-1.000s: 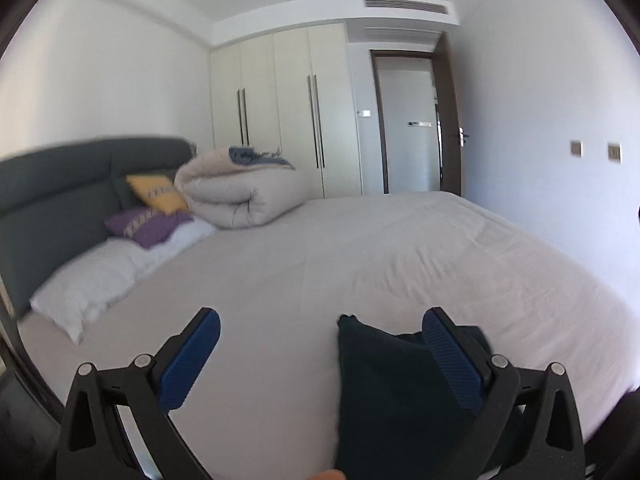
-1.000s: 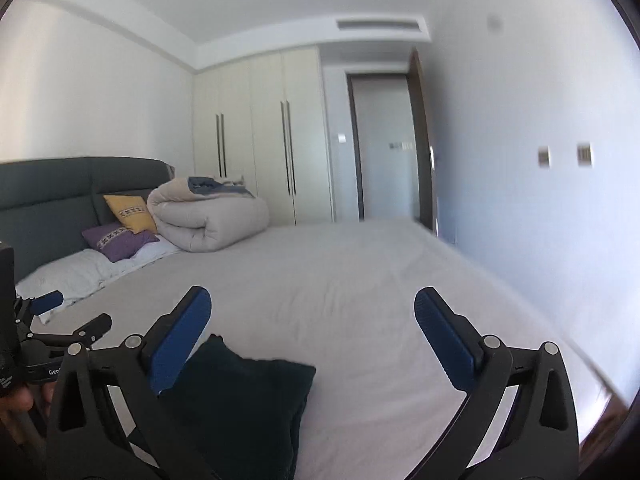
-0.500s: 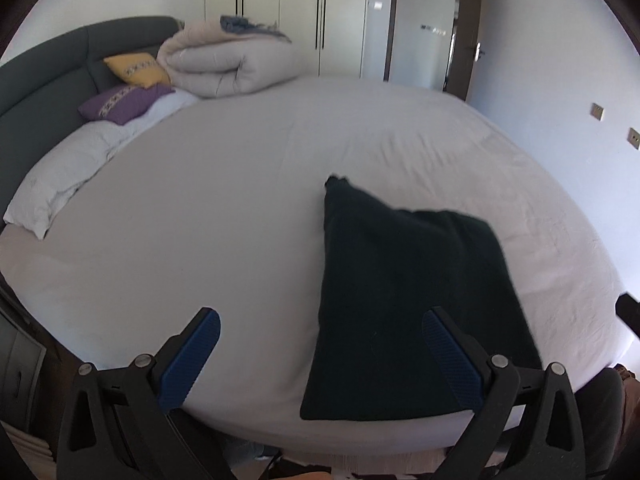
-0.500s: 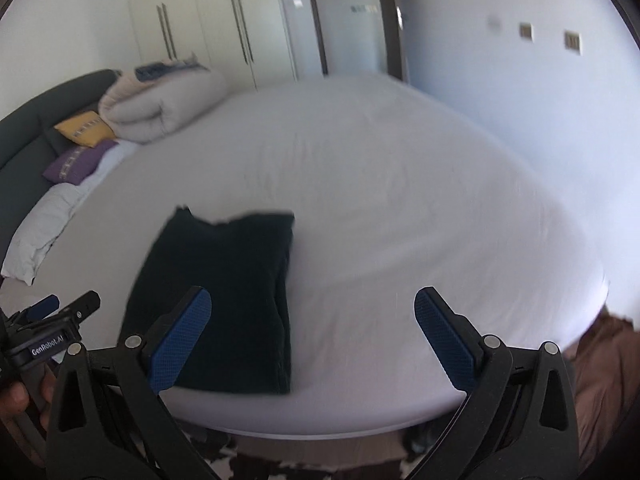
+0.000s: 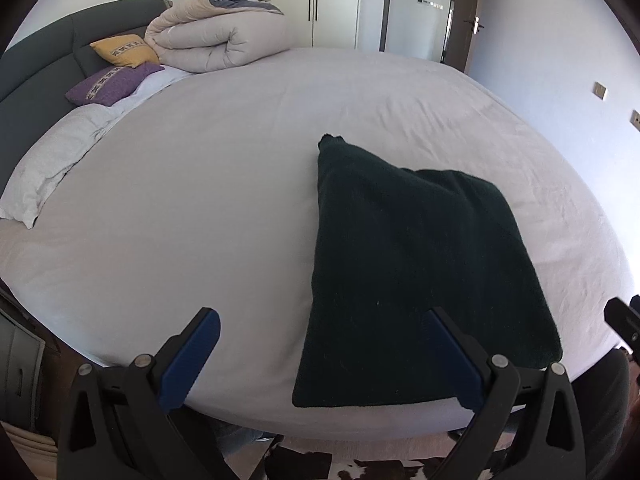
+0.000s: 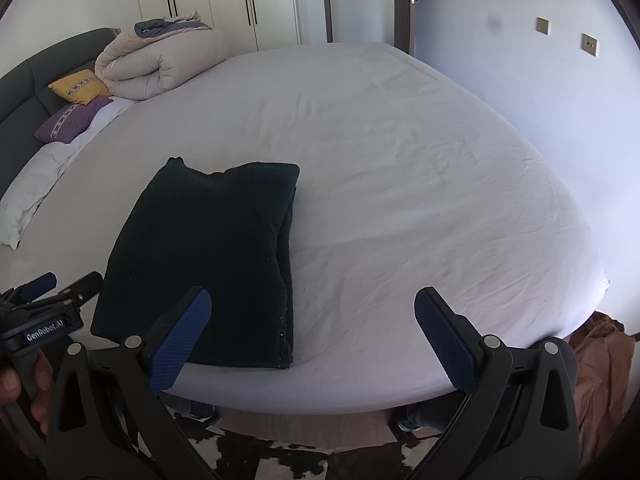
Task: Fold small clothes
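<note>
Both grippers lifted back; I see left gripper (image 5: pixel 320 360) and right gripper (image 6: pixel 312 340) wide, empty, clearing the folded dark garment (image 6: pixel 208 256) resting near the bed (image 6: pixel 400 160) edge.

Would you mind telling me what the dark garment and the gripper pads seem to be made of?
The dark garment looks like thick fleece or knit, matte and nubbly, with soft rounded folded edges. The right gripper has blue pads showing a fine grid texture, probably rubber or textured plastic, on black frames that look like plastic.
</note>
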`<state>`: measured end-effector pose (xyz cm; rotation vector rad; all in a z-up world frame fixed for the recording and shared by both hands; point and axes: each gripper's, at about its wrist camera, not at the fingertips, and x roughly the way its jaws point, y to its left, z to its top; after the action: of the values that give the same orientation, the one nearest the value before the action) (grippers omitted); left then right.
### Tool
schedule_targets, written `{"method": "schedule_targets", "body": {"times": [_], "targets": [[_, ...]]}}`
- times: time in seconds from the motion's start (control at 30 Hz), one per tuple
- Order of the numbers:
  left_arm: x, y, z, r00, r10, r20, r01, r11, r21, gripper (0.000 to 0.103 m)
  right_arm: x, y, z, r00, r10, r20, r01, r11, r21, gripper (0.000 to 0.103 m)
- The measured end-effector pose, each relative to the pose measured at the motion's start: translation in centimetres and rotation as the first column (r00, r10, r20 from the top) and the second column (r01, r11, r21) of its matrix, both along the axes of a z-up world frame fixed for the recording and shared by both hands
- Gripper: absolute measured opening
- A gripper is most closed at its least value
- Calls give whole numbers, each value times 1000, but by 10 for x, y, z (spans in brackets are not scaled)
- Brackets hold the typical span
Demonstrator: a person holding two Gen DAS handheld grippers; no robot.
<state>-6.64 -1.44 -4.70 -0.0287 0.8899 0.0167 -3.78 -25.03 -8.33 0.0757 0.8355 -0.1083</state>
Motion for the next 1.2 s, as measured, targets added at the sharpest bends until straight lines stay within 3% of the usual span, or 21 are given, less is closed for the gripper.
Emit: {"method": "schedule_targets", "body": {"times": [0.27, 1.2], "targets": [[-1, -4, -5, 1000, -9, -11, 9, 1000, 15, 103, -5, -9, 10, 1000, -5, -16, 5, 1000, 3, 103], [-2, -14, -18, 999, -17, -48, 18, 999, 30, 103, 7, 3, -9, 998, -21, -54, 21, 1000, -7, 103]]}}
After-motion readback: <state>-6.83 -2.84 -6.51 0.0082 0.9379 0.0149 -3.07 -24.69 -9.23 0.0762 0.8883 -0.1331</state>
